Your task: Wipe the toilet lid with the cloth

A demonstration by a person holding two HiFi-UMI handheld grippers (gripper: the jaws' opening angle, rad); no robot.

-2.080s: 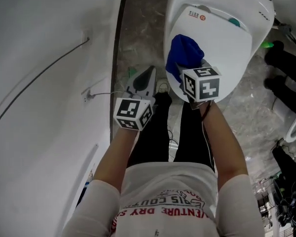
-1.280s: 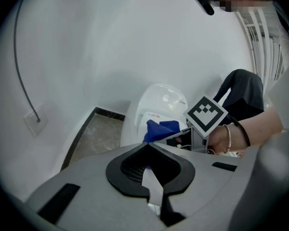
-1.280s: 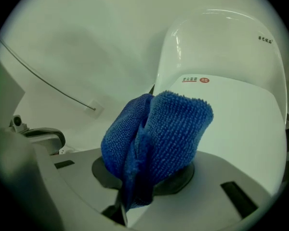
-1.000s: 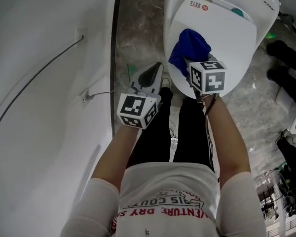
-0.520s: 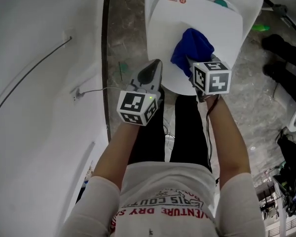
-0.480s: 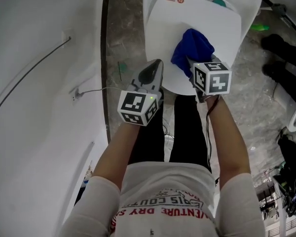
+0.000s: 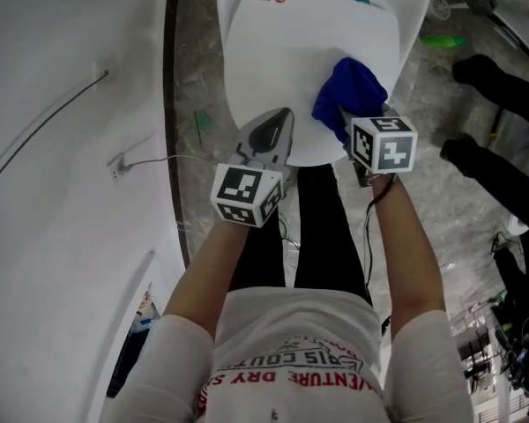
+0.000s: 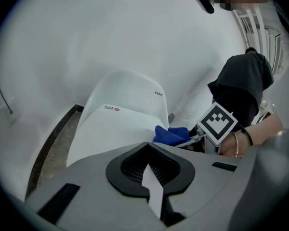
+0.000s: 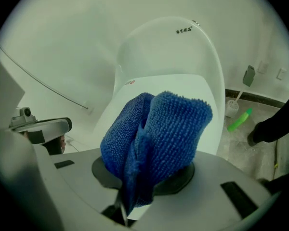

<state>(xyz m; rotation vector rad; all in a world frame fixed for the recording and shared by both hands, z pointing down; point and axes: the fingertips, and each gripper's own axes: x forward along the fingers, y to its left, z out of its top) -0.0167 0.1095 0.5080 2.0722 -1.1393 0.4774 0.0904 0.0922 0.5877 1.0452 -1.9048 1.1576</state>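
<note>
On my right gripper [image 9: 130, 192] feed the jaws are clamped tight on the blue cloth [image 9: 159, 137]. A pinched fold of it runs down into the seam between them. The rest bulges up and forward out of the grip in two thick rolls that fill most of that view. Beyond the bundle I see the white toilet lid [image 9: 183, 83], which is down. A green bottle [image 9: 240, 119] lies on the floor to the right of the toilet.

From the head view, the cloth sits on the near right part of the lid, close to its rim, directly ahead of the right gripper's marker cube. The wad hides the jaw tips there, so I cannot tell how much of the cloth presses on the lid surface.

My left gripper [image 8: 151, 177] has its jaws drawn together with nothing held. Only a thin white sliver shows along the line where they meet. In the head view it points over the near front edge of the lid, beside the cloth and to its left, with a clear gap between them. I cannot tell whether it touches the lid.

The left gripper view looks across the lid at the cloth and at the right gripper's cube just behind it. A person in dark clothing [image 8: 245, 85] stands off to the right. A white wall [image 7: 62, 104] runs along the left of the toilet, above a grey stone floor [image 7: 194, 86].
</note>
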